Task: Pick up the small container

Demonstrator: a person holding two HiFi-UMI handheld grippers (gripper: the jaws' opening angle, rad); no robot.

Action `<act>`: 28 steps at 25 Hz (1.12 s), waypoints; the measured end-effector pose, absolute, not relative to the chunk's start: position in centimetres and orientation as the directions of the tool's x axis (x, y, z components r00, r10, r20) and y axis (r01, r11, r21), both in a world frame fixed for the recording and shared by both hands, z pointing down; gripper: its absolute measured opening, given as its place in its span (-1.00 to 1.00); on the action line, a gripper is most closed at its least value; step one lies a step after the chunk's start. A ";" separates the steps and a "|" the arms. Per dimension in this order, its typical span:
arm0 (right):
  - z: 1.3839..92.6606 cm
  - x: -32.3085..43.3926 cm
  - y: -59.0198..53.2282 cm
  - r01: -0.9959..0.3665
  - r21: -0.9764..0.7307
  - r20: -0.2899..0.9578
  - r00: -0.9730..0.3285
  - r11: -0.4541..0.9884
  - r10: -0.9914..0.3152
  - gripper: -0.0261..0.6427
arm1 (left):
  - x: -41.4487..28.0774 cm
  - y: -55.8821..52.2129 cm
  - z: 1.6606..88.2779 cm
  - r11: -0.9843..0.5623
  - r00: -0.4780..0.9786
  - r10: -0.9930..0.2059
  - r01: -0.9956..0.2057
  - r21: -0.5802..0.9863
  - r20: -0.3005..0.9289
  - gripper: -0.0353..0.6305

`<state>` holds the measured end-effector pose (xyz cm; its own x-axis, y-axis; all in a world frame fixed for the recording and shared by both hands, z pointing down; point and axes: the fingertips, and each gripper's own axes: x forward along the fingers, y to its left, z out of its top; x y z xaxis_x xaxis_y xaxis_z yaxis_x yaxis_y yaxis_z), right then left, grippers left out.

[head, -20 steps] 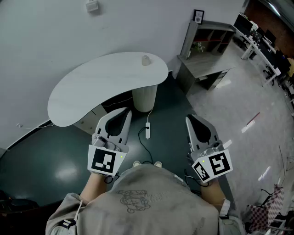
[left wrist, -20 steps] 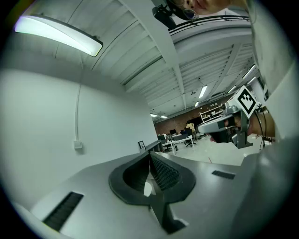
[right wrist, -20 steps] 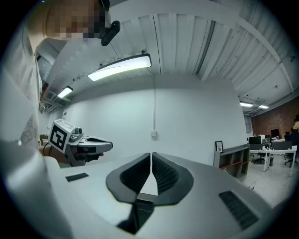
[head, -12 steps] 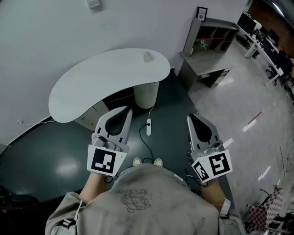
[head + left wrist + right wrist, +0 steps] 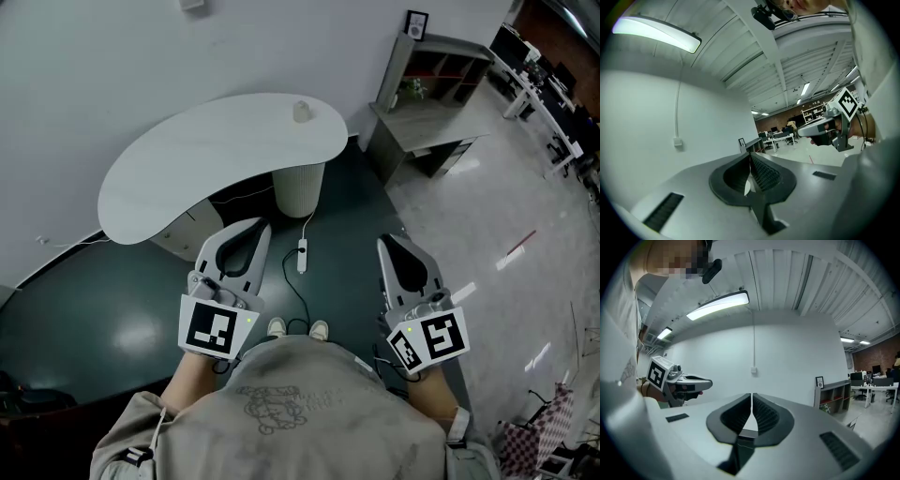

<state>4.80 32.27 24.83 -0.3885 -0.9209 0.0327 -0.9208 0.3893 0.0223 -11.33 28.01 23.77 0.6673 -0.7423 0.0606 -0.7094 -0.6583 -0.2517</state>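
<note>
Two empty claws: your left gripper [image 5: 257,229] and right gripper [image 5: 386,244] have ribbed dark jaws pressed together; the small container [image 5: 301,112], pale and rounded, stands on the smooth white kidney-shaped table [image 5: 187,169], well apart

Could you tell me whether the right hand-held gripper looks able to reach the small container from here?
Probably not yet: the small container stands at the far end of the white table, well beyond the right hand-held gripper, held shut near the person. The way looks clear; stepping closer should do.
</note>
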 end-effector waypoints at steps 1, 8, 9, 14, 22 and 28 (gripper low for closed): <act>25.0 5.0 32.2 -0.920 0.020 0.035 -0.390 0.391 -0.920 -0.82 | -11.1 27.9 23.9 -0.657 0.665 -0.744 -0.711 -0.251 0.064 -0.84; 26.0 7.6 31.7 -0.916 0.031 0.058 -0.398 0.400 -0.916 -0.82 | -8.8 27.7 25.1 -0.645 0.643 -0.759 -0.724 -0.242 0.098 -0.84; 26.1 8.2 31.7 -0.916 0.038 0.059 -0.397 0.399 -0.916 -0.82 | -8.4 27.7 25.3 -0.646 0.642 -0.760 -0.726 -0.237 0.103 -0.84; 26.7 10.4 31.7 -0.912 0.020 0.044 -0.409 0.410 -0.911 -0.82 | -6.5 27.9 26.1 -0.636 0.629 -0.769 -0.733 -0.240 0.116 -0.84; 27.7 12.4 31.8 -0.899 -0.001 0.037 -0.437 0.437 -0.899 -0.82 | -4.6 28.8 26.9 -0.608 0.598 -0.792 -0.755 -0.245 0.124 -0.84; 27.9 13.3 31.0 -0.894 -0.007 0.003 -0.448 0.447 -0.894 -0.82 | -3.4 28.3 28.1 -0.608 0.594 -0.792 -0.749 -0.263 0.140 -0.84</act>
